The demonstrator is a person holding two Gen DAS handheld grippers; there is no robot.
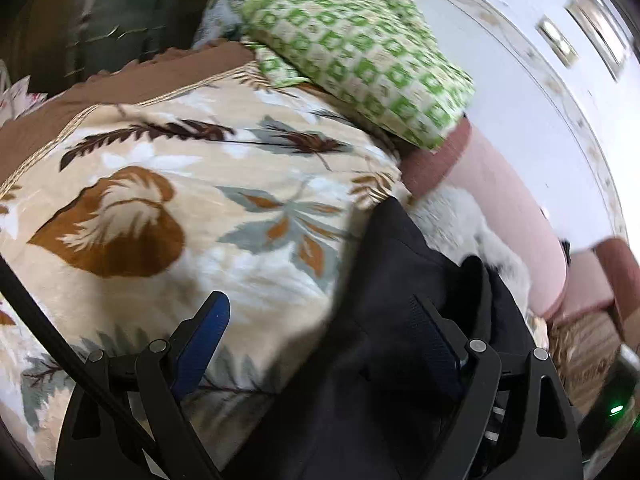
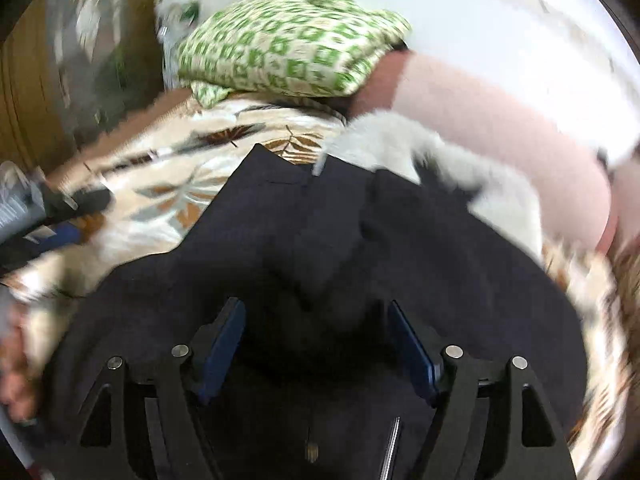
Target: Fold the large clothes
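Left wrist view: left gripper [image 1: 320, 340] spread wide, blue-padded fingers [image 1: 204, 344] well apart, nothing pinched. Dark navy garment [image 1: 384, 320] lies under and in front of the right-hand finger, draped across the lower right of a beige leaf-print blanket [image 1: 192, 208] covering the bed. The left-hand finger hangs over bare blanket. Green-and-cream patterned pillow [image 1: 360, 52] sits at the far end of the blanket, leaning on a pink headboard [image 1: 500, 200]. White fluffy fabric [image 1: 472, 232] just beside the garment's far edge, against the headboard. White wall [image 1: 480, 60] behind. Frame a bit motion-blurred. Right wrist view: right gripper [image 2: 316, 344] also spread, both blue pads clear of cloth as far as visible, garment [image 2: 320, 240] spread out directly below and ahead of it, filling the middle of frame. Blanket [image 2: 168, 188] shows on the left and right of the garment, pillow [image 2: 280, 40] beyond, white fluffy fabric [image 2: 400, 144] touching the garment's far right edge. Heavy blur; the left gripper [image 2: 60, 208] is visible at left edge, state unreadable here.
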